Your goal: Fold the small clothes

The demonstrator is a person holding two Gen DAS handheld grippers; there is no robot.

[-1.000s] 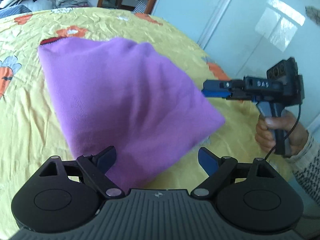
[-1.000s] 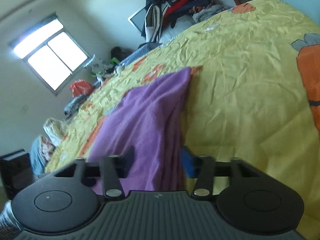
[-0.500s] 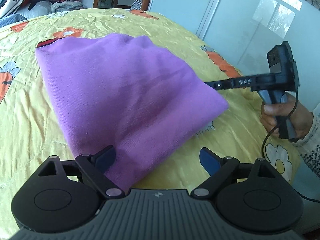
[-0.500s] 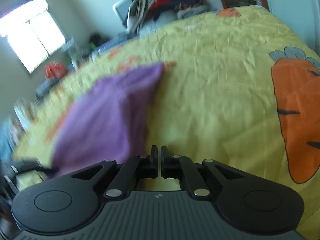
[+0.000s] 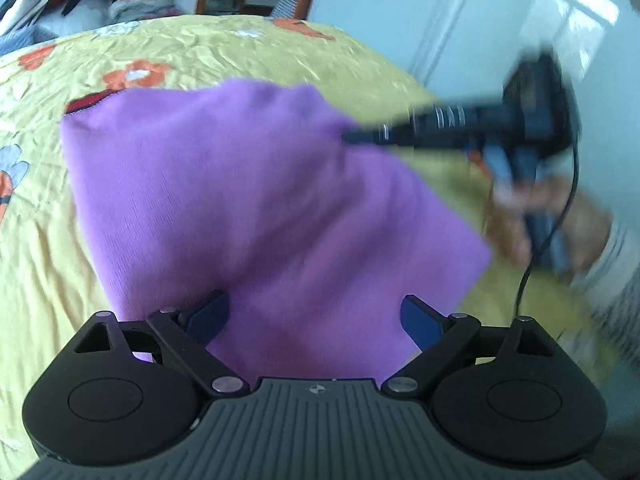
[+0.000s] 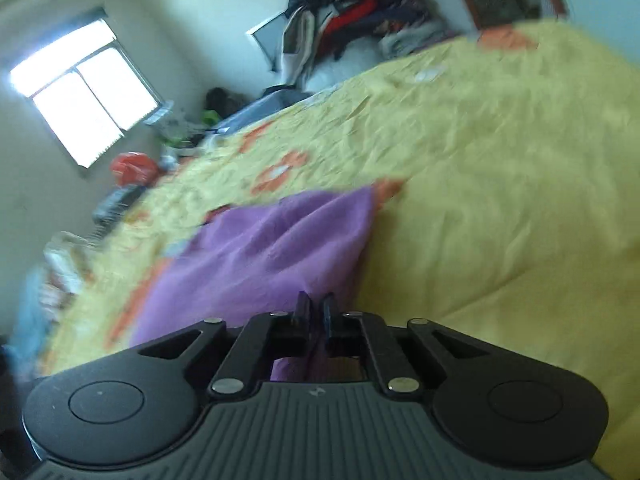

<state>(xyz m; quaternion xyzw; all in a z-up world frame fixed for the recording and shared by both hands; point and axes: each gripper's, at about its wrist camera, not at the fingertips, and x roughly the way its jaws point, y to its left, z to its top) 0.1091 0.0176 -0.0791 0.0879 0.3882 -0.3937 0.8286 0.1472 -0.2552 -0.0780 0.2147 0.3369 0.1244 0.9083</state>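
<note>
While the left gripper [image 5: 316, 316] hangs low over the near edge of the purple garment [image 5: 256, 208], its blue-padded fingers [image 5: 210, 314] stand wide apart with cloth beneath the gap and nothing pinched. The right gripper [image 6: 316, 314] reaches in from the right side, held roughly level by a hand [image 5: 528, 220] wrapped around its grip, a cable [image 5: 560, 216] looping down from it; motion blur smears this whole part in the left wrist view. Its fingers are drawn almost together, and purple fabric shows between and under them, so it is pinching the garment's right edge, which lifts slightly there. White lettering on the right gripper's black bar is too blurred to read.

The garment lies folded on the bed's yellow sheet [image 5: 36, 272], printed with orange flowers and carrots. In the left wrist view its long axis runs from the far left corner toward the near right corner. A heap of clothes [image 6: 360, 16] sits beyond the bed, beside a bright window [image 6: 84, 96].
</note>
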